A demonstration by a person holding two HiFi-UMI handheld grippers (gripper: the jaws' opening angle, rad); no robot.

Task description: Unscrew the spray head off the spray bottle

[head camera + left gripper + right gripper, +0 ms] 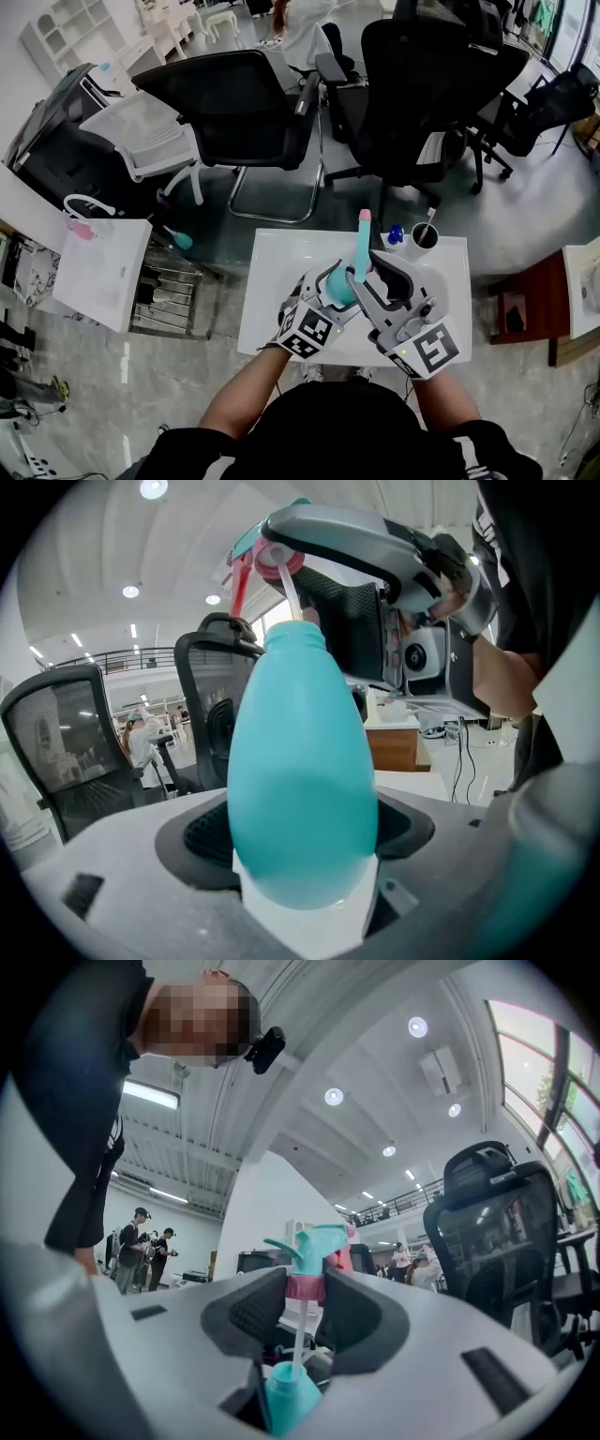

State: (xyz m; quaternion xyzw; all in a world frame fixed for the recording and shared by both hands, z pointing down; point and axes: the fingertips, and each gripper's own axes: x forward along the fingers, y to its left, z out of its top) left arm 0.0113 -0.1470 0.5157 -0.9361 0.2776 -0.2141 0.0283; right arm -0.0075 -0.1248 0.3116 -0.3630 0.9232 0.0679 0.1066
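- left gripper (330,286): pale grey shell, black textured pads (206,834), cube (309,330) with black-and-white square markers.
- right gripper (378,272): darker grey shell, black pads, matching marker cube.
- Person: black short-sleeved top (328,433); white stripes on the right sleeve (480,457).

Your white table (281,281) carries a dark cup (424,237) with a stick standing in it at its far right corner, and a small blue-capped item (396,234) just beside that cup. Beyond the table you face two black office chairs (246,108) (412,84), with a white mesh chair (141,131) to their left. A white bag (103,272) stands to your left and a brown wooden stand (530,305) to your right.
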